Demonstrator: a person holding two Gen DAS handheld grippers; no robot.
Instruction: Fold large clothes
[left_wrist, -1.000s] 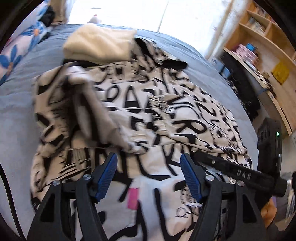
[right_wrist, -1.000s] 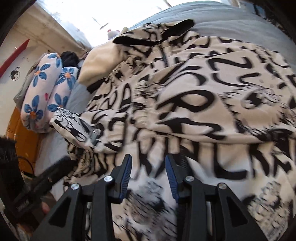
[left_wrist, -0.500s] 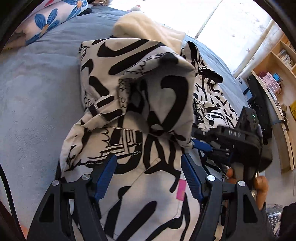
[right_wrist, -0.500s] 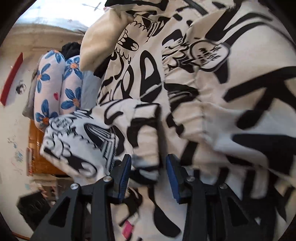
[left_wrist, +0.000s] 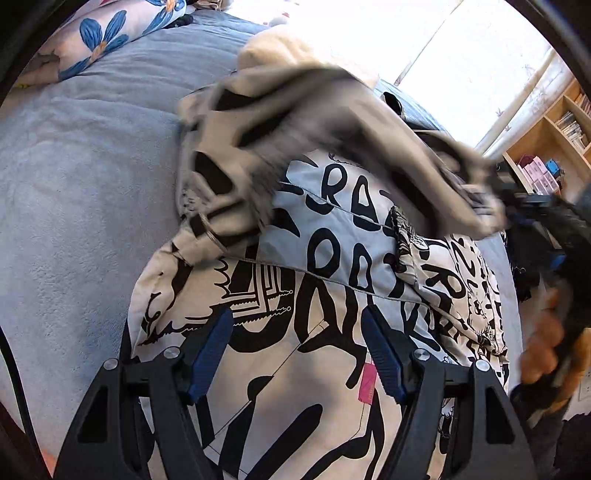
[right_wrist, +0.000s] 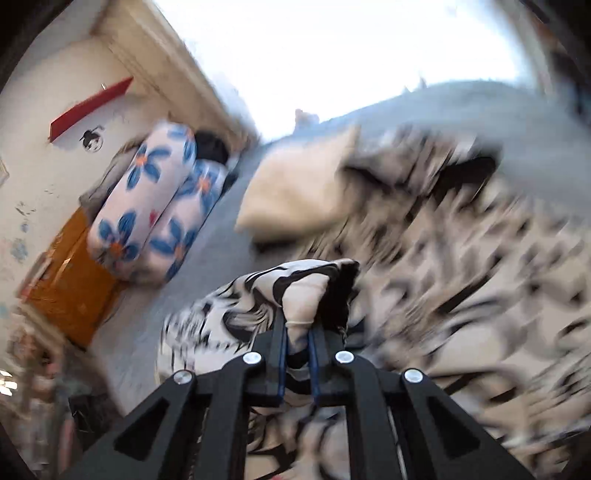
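A large black-and-white printed garment (left_wrist: 332, 280) lies spread across the grey bed (left_wrist: 74, 192), its long axis running from the near edge, under the left gripper (left_wrist: 297, 350), toward the far edge where a cream folded cloth (left_wrist: 273, 55) and flowered pillows (right_wrist: 155, 206) sit.

The right gripper (right_wrist: 297, 345) has its fingers (right_wrist: 279, 347) pinched tight on a bunched sleeve or corner of the garment (right_wrist: 306, 295), lifted clear of the bed. In the left wrist view that held part shows as a blurred band of cloth arching above the flat body of the garment toward the bed's right edge, where the right gripper (left_wrist: 535, 210) is.

The left gripper hangs just over the near hem with its fingers (left_wrist: 208, 354) spread wide and nothing between them; a pink tag (left_wrist: 367, 382) lies on the cloth beside its right finger.

The fold probably turns on this: the lifted part crosses the garment's long axis, so the right hand, the only one holding cloth, should carry it across, while the left, nearer the hem, could pin the body flat.
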